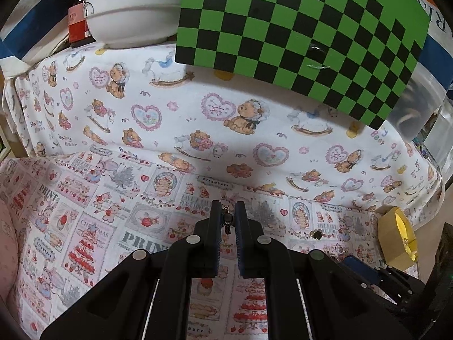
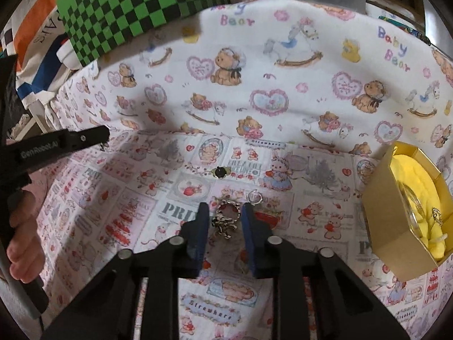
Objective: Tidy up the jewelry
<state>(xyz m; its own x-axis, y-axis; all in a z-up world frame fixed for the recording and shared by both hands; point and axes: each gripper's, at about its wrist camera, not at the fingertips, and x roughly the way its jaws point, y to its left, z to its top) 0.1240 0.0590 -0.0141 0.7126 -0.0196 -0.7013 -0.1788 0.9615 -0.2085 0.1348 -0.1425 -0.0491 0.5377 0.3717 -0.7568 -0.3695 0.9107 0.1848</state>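
Note:
My left gripper (image 1: 228,212) is shut on a small dark earring (image 1: 227,219) and holds it above the patterned cloth; it also shows at the left of the right wrist view (image 2: 104,138). My right gripper (image 2: 225,212) is partly open, its jaws on either side of a chunky silver chain piece (image 2: 225,218) that lies on the cloth. A small silver ring (image 2: 254,197) lies just beyond the right fingertip. A dark round earring (image 2: 219,172) lies farther out, also seen in the left wrist view (image 1: 317,234). A gold box (image 2: 396,212) with yellow lining holds jewelry at the right.
A green and black checkered board (image 1: 297,28) leans at the back. A white bowl (image 1: 133,14) and a red-lidded jar (image 1: 79,14) stand at the back left. A clear plastic container (image 1: 419,113) is at the right. The gold box shows in the left wrist view (image 1: 396,235).

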